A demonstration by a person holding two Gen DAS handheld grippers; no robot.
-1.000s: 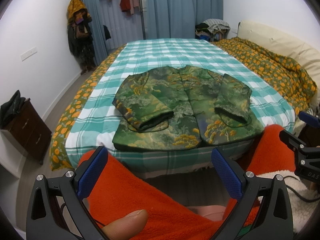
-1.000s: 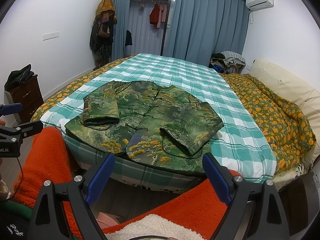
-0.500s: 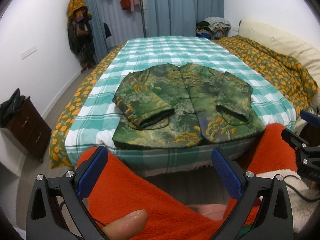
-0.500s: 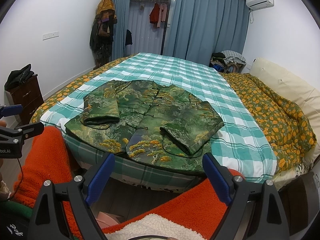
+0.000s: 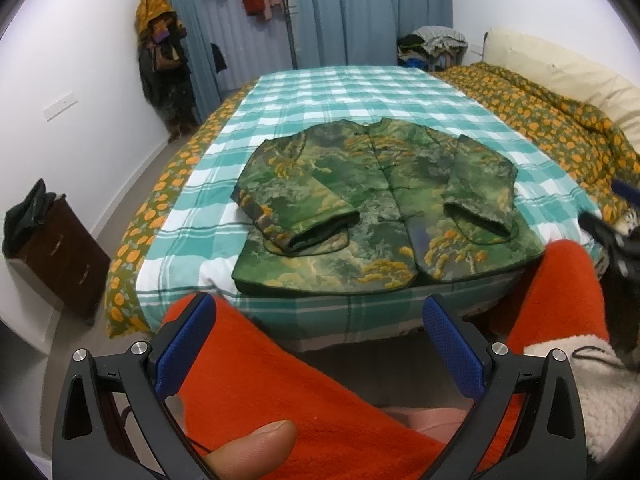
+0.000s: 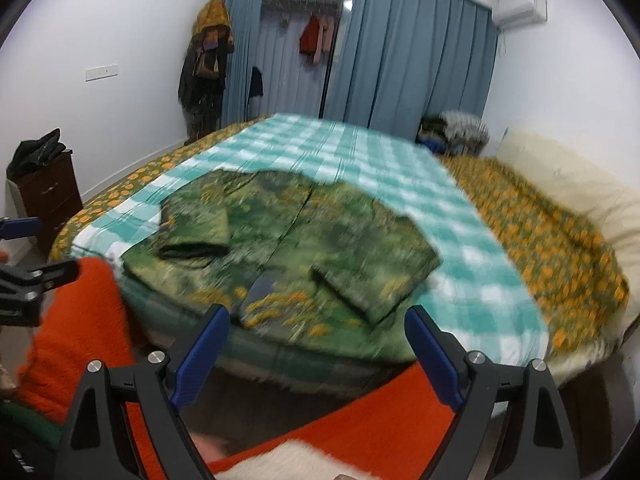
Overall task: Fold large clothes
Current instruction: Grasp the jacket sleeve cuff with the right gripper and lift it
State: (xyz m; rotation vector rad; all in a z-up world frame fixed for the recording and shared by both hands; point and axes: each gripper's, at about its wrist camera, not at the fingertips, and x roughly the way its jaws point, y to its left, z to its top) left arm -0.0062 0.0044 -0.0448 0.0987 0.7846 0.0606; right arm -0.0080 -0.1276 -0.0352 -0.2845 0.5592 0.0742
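A green patterned jacket with orange patches (image 5: pixel 376 204) lies flat, front up, on the teal checked bedspread (image 5: pixel 352 92) near the bed's front edge. Both sleeves are folded in over its front. It also shows in the blurred right wrist view (image 6: pixel 288 248). My left gripper (image 5: pixel 320 344) is open and empty, held back from the bed over orange-clad legs. My right gripper (image 6: pixel 316 352) is open and empty, close above the bed's front edge near the jacket's hem.
An orange-flowered quilt (image 5: pixel 560 120) and a cream pillow (image 5: pixel 560 64) lie on the bed's right side. A dark wooden cabinet (image 5: pixel 52 248) stands by the left wall. Coats (image 5: pixel 164 64) hang in the far corner beside blue curtains (image 5: pixel 368 12).
The right gripper has moved forward toward the jacket and its view is now blurred. The left gripper has shifted a little closer. Both stay open. The jacket has not moved.
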